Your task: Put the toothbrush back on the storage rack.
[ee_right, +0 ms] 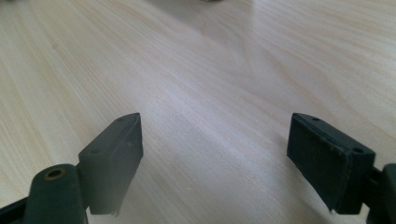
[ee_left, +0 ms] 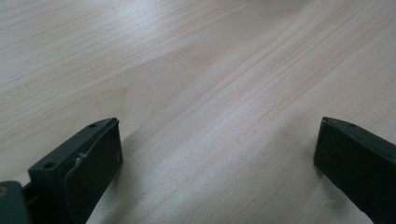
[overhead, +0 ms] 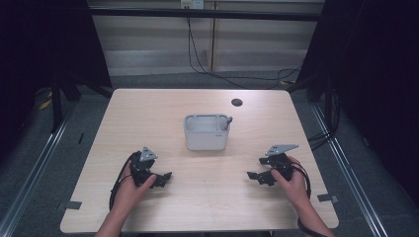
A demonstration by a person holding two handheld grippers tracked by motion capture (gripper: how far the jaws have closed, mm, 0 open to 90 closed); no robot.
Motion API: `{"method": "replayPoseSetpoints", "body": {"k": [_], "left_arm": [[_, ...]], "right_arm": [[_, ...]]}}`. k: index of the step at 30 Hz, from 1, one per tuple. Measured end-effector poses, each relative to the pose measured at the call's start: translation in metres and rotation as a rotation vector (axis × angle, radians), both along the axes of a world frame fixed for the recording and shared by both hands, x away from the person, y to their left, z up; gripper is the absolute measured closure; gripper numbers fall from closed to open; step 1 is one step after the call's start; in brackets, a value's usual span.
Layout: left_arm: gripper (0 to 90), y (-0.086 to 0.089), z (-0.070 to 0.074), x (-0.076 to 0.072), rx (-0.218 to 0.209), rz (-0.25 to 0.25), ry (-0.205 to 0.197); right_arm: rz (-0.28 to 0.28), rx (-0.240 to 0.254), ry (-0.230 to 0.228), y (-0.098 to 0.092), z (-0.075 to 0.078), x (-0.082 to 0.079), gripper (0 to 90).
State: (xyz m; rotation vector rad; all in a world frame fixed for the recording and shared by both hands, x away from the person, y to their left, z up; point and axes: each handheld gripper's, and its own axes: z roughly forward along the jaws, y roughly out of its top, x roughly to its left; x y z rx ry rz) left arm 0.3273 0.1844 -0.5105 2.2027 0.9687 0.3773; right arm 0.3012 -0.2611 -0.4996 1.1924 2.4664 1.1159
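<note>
Gaping wide, both tools (overhead: 163, 178) (overhead: 257, 177) empty.

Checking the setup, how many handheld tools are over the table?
2: the left tool near the table's front left, the right tool near its front right.

Table (overhead: 148, 118): pale birch-like wood, fine parallel grain running diagonally in both gripper views. Small round black grommet (overhead: 236, 102) at about 1 o'clock from table centre.

Bin (overhead: 206, 132) at centre: light grey-white plastic, tiny red mark on its front at 3 o'clock.

Left gripper (overhead: 166, 177) at 8 o'clock: matt black body, grey three-cornered plate. Right gripper (overhead: 254, 176) at 4 o'clock: same black, grey plate; one brass-coloured ring shows on its jaw mount.

Floor (overhead: 29, 163): dull grey.
</note>
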Motion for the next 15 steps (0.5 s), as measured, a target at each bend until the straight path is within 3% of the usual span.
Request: {"method": "replayPoseSetpoints", "body": {"k": [5,15], "left_arm": [[0.7,0.0,-0.0002,0.0001,-0.002,-0.002,-0.002],[0.6,0.0001,0.0,0.0001,0.001,-0.001,-0.001]], "right_arm": [[0.005,-0.038,-0.018,0.0038,-0.0049,-0.0004,18.3],[0.019,-0.061,-0.062,0.0051,-0.0087,-0.0031,16.9]]}}
